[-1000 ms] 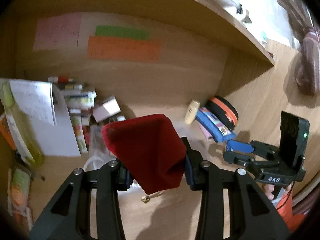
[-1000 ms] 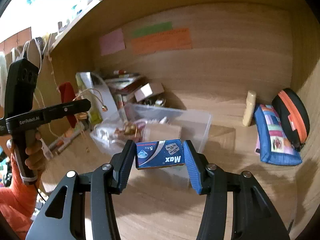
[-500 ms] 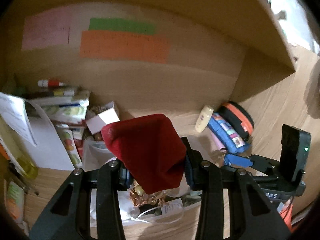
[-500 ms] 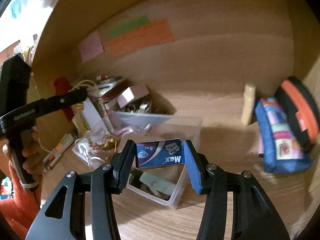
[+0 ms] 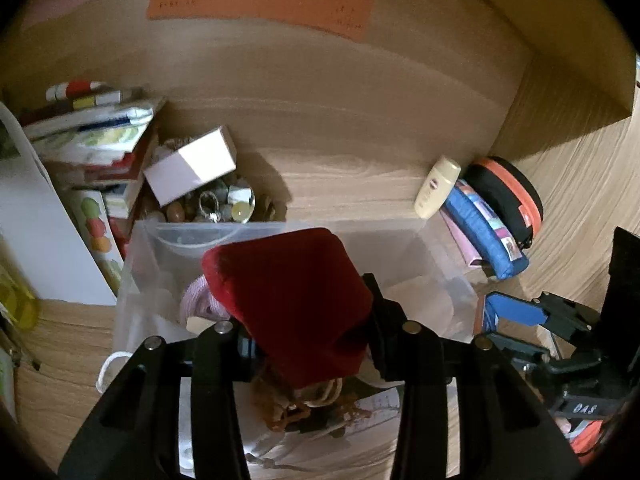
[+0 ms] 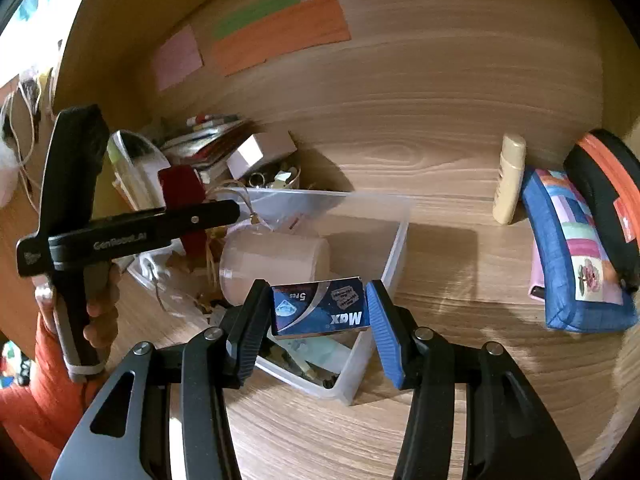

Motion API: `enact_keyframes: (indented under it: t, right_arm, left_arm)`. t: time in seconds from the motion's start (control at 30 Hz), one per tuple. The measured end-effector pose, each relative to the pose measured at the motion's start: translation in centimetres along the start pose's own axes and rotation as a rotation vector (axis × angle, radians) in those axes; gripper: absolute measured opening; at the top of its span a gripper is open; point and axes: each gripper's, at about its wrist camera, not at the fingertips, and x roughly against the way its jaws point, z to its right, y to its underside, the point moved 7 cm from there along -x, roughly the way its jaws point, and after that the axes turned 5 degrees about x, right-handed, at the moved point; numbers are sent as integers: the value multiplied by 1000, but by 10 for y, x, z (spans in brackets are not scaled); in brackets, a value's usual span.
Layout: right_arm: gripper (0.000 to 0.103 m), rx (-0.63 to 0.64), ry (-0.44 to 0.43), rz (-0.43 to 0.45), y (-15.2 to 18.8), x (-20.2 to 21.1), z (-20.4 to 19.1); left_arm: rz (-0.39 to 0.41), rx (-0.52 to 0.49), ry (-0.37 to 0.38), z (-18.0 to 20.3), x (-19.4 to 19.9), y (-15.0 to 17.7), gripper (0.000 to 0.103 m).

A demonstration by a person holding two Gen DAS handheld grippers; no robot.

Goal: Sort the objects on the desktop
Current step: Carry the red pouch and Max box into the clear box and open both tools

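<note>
Clear plastic bin [image 6: 394, 240] holds a pink roll [image 6: 276, 264] and trinkets.

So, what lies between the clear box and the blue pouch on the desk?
Only bare wood lies between the clear box and the blue pouch, as the right wrist view shows.

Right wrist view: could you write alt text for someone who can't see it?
A hand-held gripper clamps a small blue box marked "Max" above a clear plastic bin of odds and ends on a wooden desk. A cream bottle and blue pouch stand at right.
</note>
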Motion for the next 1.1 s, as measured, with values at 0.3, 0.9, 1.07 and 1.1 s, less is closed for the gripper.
enact_keyframes:
  t: [0.3,0.9,1.07,1.1]
  right_arm:
    - [46,47,12,-38,7,-11,-11]
    - [73,75,11,-14,8,-4,-20]
    - [75,42,1,-9,4,-1,-17]
    - [77,35,11,-13,3,-1,-16]
  left_arm:
    - [-6,6,-19,-6,-2,4,45]
    - [69,-10,-34,3,25,-3,73]
    - [96,-36,-55,7,44,-2,78]
    - [100,-44,-65,7,47,-1,79]
